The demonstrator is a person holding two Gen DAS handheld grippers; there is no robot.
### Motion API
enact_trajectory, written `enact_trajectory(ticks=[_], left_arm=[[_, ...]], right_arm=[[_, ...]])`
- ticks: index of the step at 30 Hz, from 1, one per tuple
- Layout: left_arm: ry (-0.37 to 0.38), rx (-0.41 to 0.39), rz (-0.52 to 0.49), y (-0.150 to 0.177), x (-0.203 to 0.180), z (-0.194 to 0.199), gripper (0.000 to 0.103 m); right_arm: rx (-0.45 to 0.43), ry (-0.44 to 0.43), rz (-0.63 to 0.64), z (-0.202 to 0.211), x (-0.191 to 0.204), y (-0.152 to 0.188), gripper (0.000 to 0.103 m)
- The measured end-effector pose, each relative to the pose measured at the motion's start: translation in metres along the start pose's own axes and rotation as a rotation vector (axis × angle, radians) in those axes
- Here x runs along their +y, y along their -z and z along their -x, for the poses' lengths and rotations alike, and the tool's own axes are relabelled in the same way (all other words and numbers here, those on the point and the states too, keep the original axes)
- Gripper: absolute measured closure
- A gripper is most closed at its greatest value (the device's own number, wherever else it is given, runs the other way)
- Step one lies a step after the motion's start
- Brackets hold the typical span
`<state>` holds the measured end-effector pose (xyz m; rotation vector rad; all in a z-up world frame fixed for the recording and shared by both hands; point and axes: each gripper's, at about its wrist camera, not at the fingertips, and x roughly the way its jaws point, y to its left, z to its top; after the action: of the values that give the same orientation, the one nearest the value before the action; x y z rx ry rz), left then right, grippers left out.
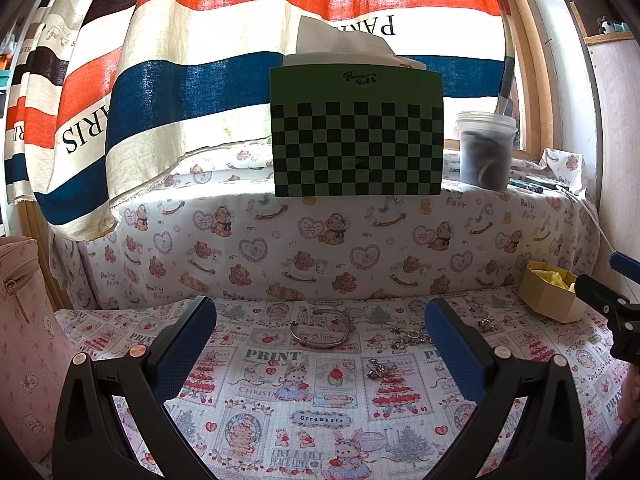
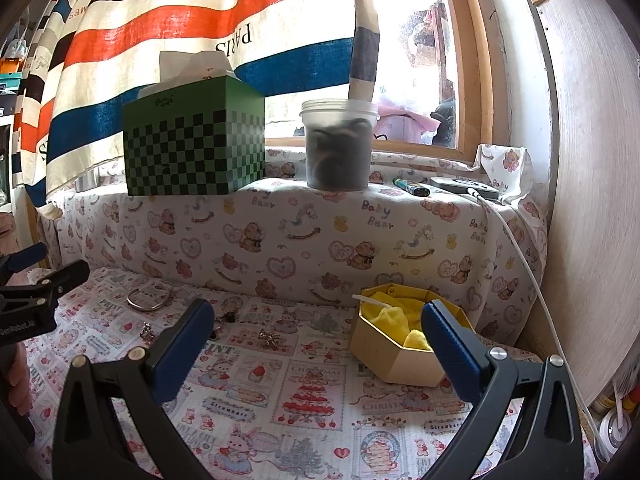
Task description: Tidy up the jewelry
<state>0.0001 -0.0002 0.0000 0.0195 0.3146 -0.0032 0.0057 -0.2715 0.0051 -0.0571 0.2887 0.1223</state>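
Observation:
A silver bangle (image 1: 321, 328) lies on the printed cloth ahead of my left gripper (image 1: 320, 332), which is open and empty. Small silver pieces (image 1: 408, 335) and a charm (image 1: 378, 368) lie to the bangle's right. A tan hexagonal box (image 2: 404, 340) with yellow lining stands open at the right; it also shows in the left wrist view (image 1: 554, 294). My right gripper (image 2: 318, 334) is open and empty, its right finger in front of the box. The bangle (image 2: 150, 298) and a small gold piece (image 2: 268, 338) show in the right wrist view.
A green checkered tissue box (image 1: 357, 136) and a clear plastic jar (image 1: 486, 152) stand on the cloth-covered ledge behind. A striped curtain hangs above. A pink bag (image 1: 24, 340) is at the left. A phone with a white cable (image 2: 466, 188) lies on the ledge.

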Motion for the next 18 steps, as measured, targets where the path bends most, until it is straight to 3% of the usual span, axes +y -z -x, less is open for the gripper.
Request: enact_trajectory(ticks=[18], left_arm=[[0.015,-0.016,-0.007,0.0004,-0.0027,0.0051,0.0]], right_arm=[[-0.011,0.017,0.007,0.0031,0.0016,0.0001,0.0]])
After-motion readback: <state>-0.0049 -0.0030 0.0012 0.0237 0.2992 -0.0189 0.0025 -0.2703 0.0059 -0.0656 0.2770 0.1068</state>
